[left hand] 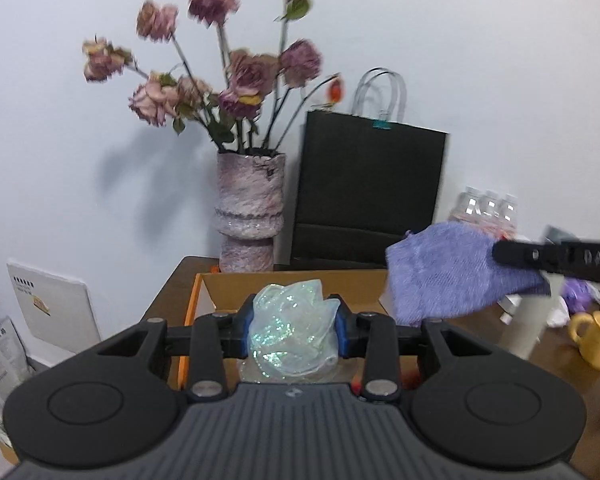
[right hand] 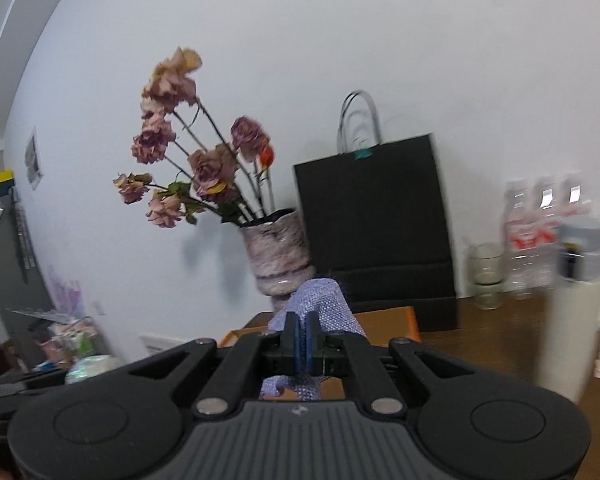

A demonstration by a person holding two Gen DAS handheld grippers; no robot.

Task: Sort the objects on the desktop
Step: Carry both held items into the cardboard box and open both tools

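A: Left gripper (left hand: 296, 330) clamped on a crumpled iridescent wrapper (left hand: 288, 332), pads pressing both sides. Held up above the open cardboard box (left hand: 228, 284) at the desk's near edge.

B: And the right gripper (right hand: 301, 344)?

A: Pinched nearly flat on a purple cloth (right hand: 320, 300). Seen from the left wrist, hanging in the air to the right of the box, over the brown desk (left hand: 168, 300), touching nothing below.

B: Step in hand?

A: Probably the carry: both items lifted, neither set down yet. Box looks like the likely target, though no telling from the task line alone.

B: Inside of the box?

A: Mostly hidden behind the wrapper and the gripper body. Can't say what lies there.

B: Next move?

A: Bring the wrapper over the opening, lower past the flap, then release. Cloth to follow or go elsewhere; needs room, since both grippers sit close together.

B: Hazards?

A: Vase (left hand: 250, 216) with dried flowers just behind the box, black bag (left hand: 368, 192) beside it, yellow mug (left hand: 592, 336) and bottles (left hand: 488, 208) to the right. Wide swings best avoided. Wrapper light and springy, may cling to a pad on release.
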